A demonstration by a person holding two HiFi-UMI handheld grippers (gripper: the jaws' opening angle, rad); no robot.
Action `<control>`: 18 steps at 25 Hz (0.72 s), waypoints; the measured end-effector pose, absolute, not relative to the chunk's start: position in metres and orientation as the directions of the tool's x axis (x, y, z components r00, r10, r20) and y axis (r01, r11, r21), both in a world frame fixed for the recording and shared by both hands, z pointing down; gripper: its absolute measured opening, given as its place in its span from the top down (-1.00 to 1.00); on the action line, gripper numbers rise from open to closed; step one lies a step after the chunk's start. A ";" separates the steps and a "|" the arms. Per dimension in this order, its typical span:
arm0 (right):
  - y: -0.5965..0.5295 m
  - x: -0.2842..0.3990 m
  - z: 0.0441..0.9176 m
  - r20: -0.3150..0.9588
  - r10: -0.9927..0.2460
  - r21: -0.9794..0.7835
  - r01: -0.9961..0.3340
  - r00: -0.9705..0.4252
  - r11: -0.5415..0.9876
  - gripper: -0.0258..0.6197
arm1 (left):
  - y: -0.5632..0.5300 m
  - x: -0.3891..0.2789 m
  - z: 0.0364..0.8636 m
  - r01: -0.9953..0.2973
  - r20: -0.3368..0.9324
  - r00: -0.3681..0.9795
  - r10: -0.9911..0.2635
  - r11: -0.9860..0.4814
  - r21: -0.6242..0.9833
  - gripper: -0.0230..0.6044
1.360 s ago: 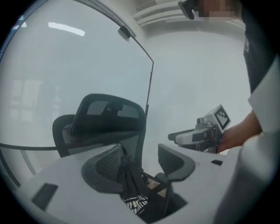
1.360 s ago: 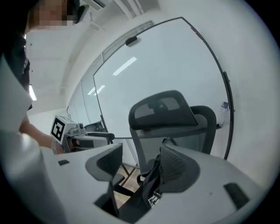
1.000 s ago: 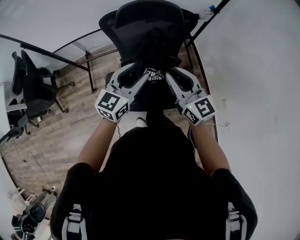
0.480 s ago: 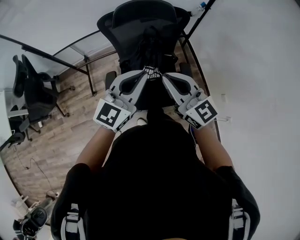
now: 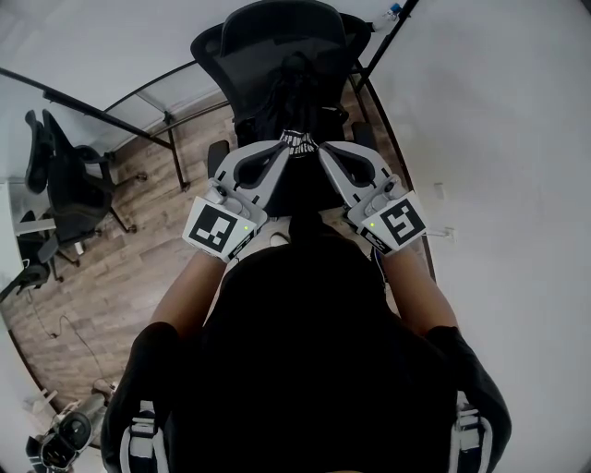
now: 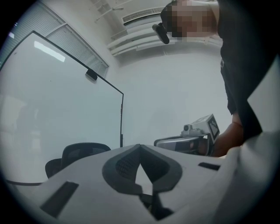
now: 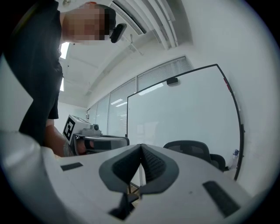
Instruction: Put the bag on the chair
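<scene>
Over wood flooring [image 5: 111, 277], left gripper [image 5: 287, 147] and right gripper [image 5: 317, 149] jaws clamp tight on the bag's patterned strap [image 5: 298, 141].

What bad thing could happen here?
1. The black bag seems to lean against the back of the chair, so it might slump off the seat.
2. The left gripper and right gripper are both shut right beside its patterned strap. Pulling back could snag it, though I can't tell if they touch.

Wood floor [image 5: 115, 272], wall-mounted whiteboard [image 7: 183, 109]
</scene>
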State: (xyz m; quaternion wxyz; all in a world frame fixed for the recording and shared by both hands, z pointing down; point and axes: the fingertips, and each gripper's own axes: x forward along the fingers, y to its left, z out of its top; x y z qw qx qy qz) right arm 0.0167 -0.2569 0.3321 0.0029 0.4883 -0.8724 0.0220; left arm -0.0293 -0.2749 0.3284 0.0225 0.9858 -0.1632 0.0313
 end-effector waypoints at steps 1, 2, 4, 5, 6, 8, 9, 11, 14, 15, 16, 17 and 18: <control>-0.257 0.018 0.332 0.028 -0.857 -0.033 -0.857 -0.515 0.514 0.92 | -0.276 -0.030 0.327 -0.326 0.065 0.944 -0.324 -0.945 0.034 0.91; -0.257 0.019 0.331 0.028 -0.861 -0.032 -0.862 -0.507 0.506 0.92 | -0.276 -0.031 0.327 -0.328 0.062 0.943 -0.326 -0.944 0.034 0.91; -0.257 0.020 0.331 0.026 -0.866 -0.036 -0.866 -0.500 0.499 0.92 | -0.277 -0.031 0.328 -0.329 0.062 0.943 -0.327 -0.944 0.036 0.91; -0.257 0.020 0.332 0.027 -0.866 -0.038 -0.866 -0.500 0.499 0.92 | -0.277 -0.031 0.329 -0.329 0.061 0.943 -0.326 -0.944 0.035 0.91; -0.256 0.020 0.333 0.031 -0.864 -0.038 -0.865 -0.502 0.501 0.92 | -0.277 -0.032 0.328 -0.328 0.059 0.944 -0.326 -0.944 0.033 0.91; -0.256 0.019 0.336 0.043 -0.864 -0.036 -0.865 -0.502 0.501 0.92 | -0.278 -0.033 0.327 -0.329 0.054 0.943 -0.327 -0.944 0.030 0.91; -0.256 0.019 0.336 0.047 -0.865 -0.037 -0.867 -0.499 0.498 0.92 | -0.278 -0.033 0.327 -0.330 0.053 0.943 -0.328 -0.944 0.031 0.91; -0.256 0.021 0.336 0.045 -0.870 -0.044 -0.871 -0.490 0.488 0.92 | -0.278 -0.034 0.327 -0.331 0.055 0.943 -0.328 -0.943 0.037 0.91; -0.257 0.024 0.334 0.038 -0.876 -0.049 -0.876 -0.481 0.479 0.92 | -0.280 -0.034 0.327 -0.328 0.056 0.944 -0.326 -0.944 0.042 0.91; -0.257 0.025 0.334 0.038 -0.877 -0.051 -0.877 -0.479 0.477 0.92 | -0.281 -0.034 0.328 -0.330 0.056 0.943 -0.327 -0.943 0.044 0.91; -0.258 0.027 0.335 0.038 -0.878 -0.052 -0.878 -0.478 0.476 0.92 | -0.282 -0.034 0.329 -0.332 0.057 0.943 -0.329 -0.942 0.045 0.91; -0.259 0.029 0.336 0.040 -0.879 -0.052 -0.880 -0.475 0.473 0.92 | -0.283 -0.034 0.329 -0.334 0.058 0.942 -0.331 -0.941 0.046 0.91; -0.259 0.031 0.337 0.043 -0.881 -0.053 -0.882 -0.471 0.469 0.92 | -0.284 -0.034 0.330 -0.336 0.059 0.941 -0.334 -0.941 0.045 0.91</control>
